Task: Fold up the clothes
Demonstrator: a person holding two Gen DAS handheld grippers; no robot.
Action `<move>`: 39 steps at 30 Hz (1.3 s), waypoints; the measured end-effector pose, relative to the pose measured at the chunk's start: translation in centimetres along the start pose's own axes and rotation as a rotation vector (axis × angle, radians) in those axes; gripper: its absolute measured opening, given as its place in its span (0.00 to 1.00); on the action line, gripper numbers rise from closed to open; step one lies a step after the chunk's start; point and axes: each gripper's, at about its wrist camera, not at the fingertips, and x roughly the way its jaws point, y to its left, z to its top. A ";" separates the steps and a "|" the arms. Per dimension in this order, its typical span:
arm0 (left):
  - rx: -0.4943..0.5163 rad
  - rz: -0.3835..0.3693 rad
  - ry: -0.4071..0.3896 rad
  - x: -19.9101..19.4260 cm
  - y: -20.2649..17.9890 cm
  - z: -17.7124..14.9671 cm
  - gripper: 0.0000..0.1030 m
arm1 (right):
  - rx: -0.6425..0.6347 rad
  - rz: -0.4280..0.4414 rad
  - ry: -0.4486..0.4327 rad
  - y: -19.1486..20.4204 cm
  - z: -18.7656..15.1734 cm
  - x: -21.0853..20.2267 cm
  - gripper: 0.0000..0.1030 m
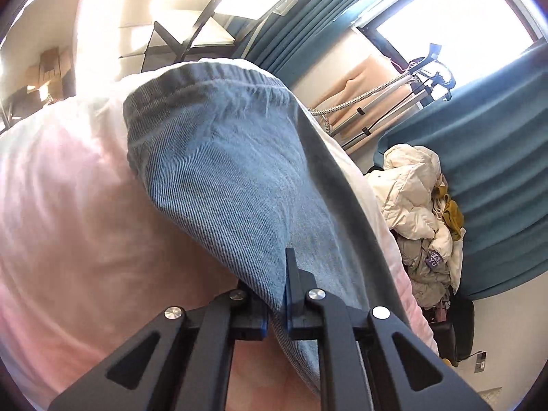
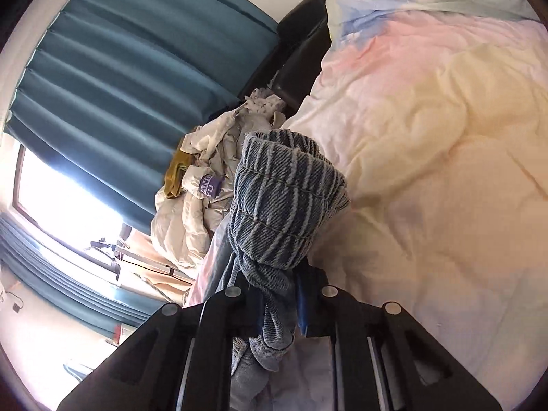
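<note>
A pair of light blue jeans (image 1: 226,171) lies stretched over a pale pink and cream duvet (image 1: 68,222). My left gripper (image 1: 277,294) is shut on the denim near its lower end; the hemmed edge lies at the far end of the view. In the right wrist view my right gripper (image 2: 279,294) is shut on a bunched, twisted part of the same jeans (image 2: 284,202), held just above the duvet (image 2: 428,171). Denim hides the fingertips in both views.
A heap of cream and grey clothes (image 1: 418,205) lies beside the bed; it also shows in the right wrist view (image 2: 202,185). Teal curtains (image 2: 120,68) and a bright window (image 1: 455,20) stand behind it. A dark headboard (image 2: 298,44) edges the bed.
</note>
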 end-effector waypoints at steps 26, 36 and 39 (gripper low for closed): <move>-0.097 -0.096 0.170 -5.2 10.3 -11.4 0.28 | -0.016 -0.257 0.149 -11.6 -2.5 -10.5 0.36; -0.349 -0.220 0.148 -6.7 15.0 -11.5 0.45 | -0.105 -0.184 0.162 -4.9 -8.2 -15.0 0.37; -0.390 -0.233 0.120 -6.6 16.0 -11.2 0.45 | -0.161 -0.134 0.194 -2.5 -10.4 -15.0 0.37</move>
